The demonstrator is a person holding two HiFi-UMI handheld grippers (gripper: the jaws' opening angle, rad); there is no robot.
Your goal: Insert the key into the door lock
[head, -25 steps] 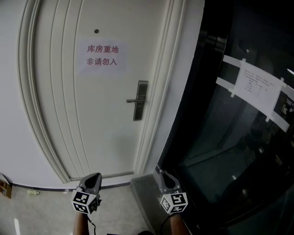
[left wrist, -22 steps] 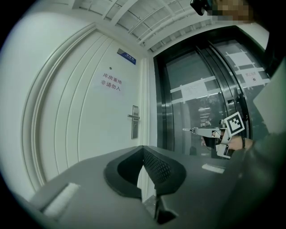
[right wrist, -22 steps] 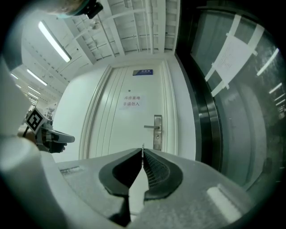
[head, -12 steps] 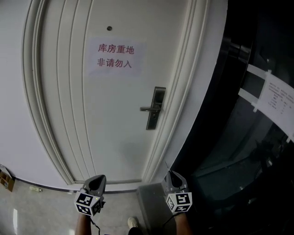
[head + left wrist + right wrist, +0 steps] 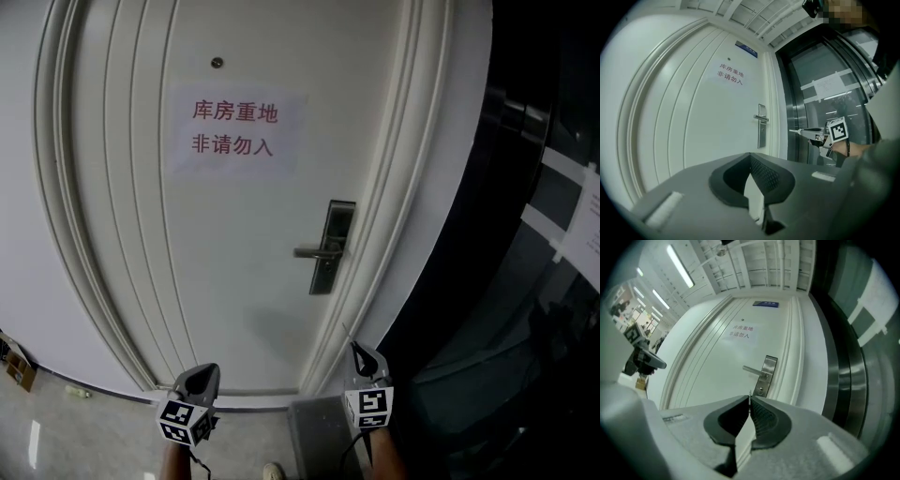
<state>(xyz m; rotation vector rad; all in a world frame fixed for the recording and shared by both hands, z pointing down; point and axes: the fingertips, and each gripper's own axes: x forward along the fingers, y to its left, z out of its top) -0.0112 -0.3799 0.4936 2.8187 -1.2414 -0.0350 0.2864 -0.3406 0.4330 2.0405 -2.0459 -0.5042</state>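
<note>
Closing on the door (image 5: 234, 281), not at the lock yet. Right gripper (image 5: 360, 351) is clamped on the key (image 5: 347, 331), a thin blade poking out past the tips, well apart from the door. Lock plate (image 5: 330, 246) sits at the door's right edge, with the keyhole (image 5: 761, 389) below the handle (image 5: 312, 252). Left gripper (image 5: 201, 372) has its tips together with nothing between them, low and left of the plate. My read for doing it well: hold the blade level, centre it on the keyhole in the right gripper view, match the slot's orientation before pushing, go slow, and stay under the handle.
</note>
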